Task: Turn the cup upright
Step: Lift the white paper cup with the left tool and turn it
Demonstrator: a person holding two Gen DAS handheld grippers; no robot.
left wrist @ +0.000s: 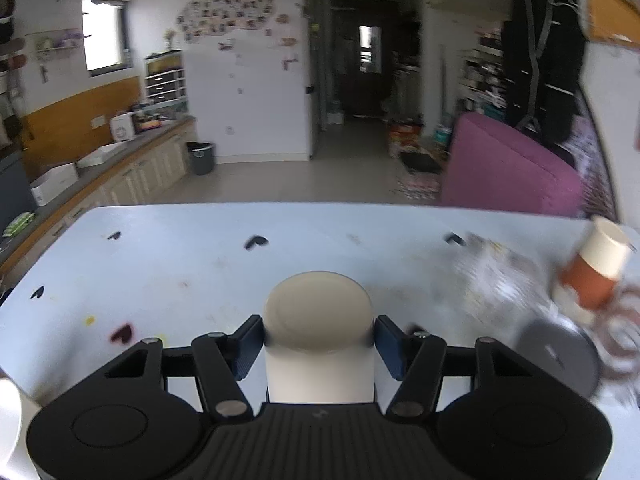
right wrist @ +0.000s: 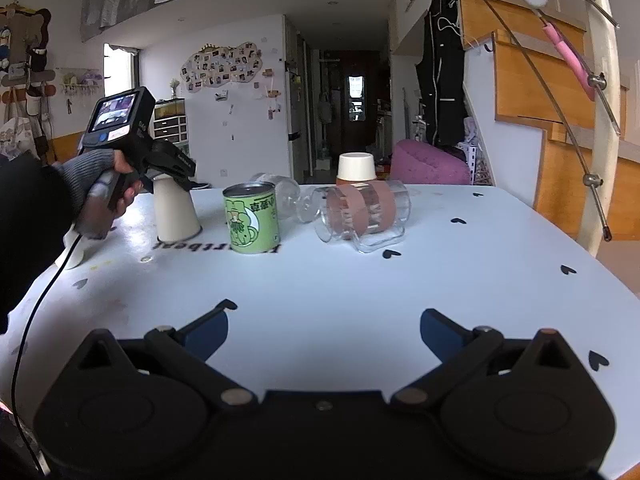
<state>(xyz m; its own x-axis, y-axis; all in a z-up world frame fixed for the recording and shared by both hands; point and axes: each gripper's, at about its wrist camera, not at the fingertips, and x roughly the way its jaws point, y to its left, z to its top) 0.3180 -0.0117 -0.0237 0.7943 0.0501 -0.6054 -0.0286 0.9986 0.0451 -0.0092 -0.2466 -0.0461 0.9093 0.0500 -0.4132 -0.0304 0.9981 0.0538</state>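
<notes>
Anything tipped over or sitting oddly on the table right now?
Yes. The white paper cup stands mouth-down, with the left gripper closed around it. The clear mug with brown bands lies on its side mid-table, and another cup sits upside down behind it. The green can stands upright. No spill shows.

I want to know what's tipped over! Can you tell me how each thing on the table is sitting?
White cup: upside down, left gripper shut on it.
Green can: upright.
Clear mug: on its side.
Orange-and-white cup: upside down.
Right gripper: open, holding nothing.
</notes>
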